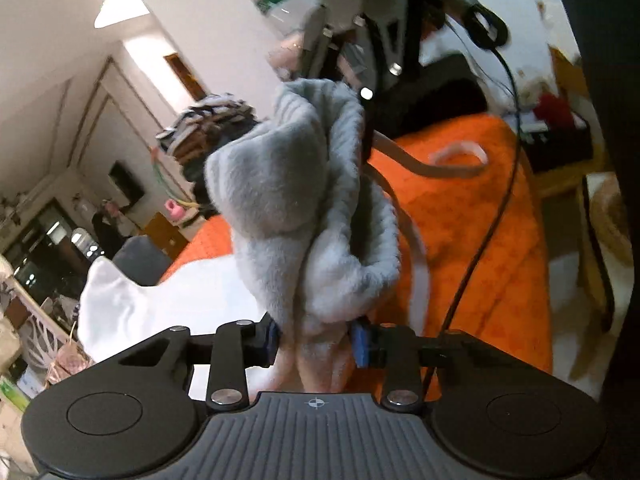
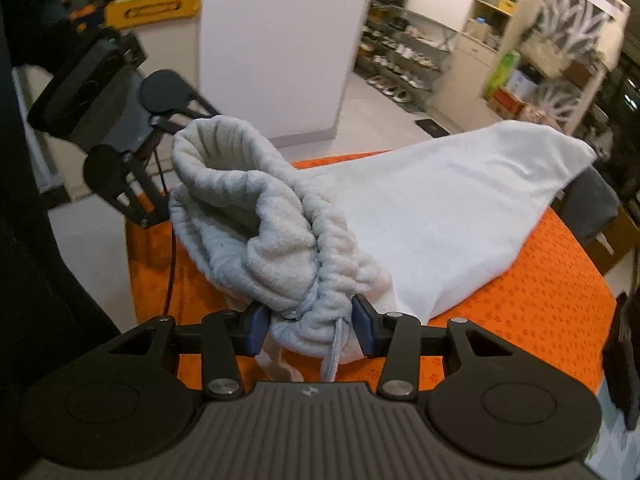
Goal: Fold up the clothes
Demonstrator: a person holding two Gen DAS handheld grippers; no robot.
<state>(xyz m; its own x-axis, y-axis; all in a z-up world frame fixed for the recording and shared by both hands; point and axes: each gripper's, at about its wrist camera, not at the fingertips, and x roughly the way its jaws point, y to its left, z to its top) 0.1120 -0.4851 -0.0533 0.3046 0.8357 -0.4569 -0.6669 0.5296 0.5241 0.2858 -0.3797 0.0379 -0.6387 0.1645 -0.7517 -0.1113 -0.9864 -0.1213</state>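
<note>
A light grey fleece garment (image 1: 280, 200) with a ribbed elastic waistband and a drawstring hangs bunched between both grippers above the orange-covered table (image 1: 480, 220). My left gripper (image 1: 316, 342) has its blue pads pressed on a thick fold of the garment's lower part. In the right wrist view the garment (image 2: 256, 208) rises in a rolled heap, and my right gripper (image 2: 312, 330) is shut on the gathered waistband, with the drawstring (image 2: 334, 352) dangling between the pads. The black housing of the left gripper (image 2: 92, 80) shows at upper left, its fingertips hidden behind the cloth.
A white cloth (image 2: 460, 208) lies spread on the orange table cover (image 2: 540, 320) behind the garment. A black cable (image 1: 480, 240) and a pale strap (image 1: 456, 164) cross the table. A grey chair (image 2: 592, 208) stands at the far edge, shelves (image 2: 400, 60) beyond.
</note>
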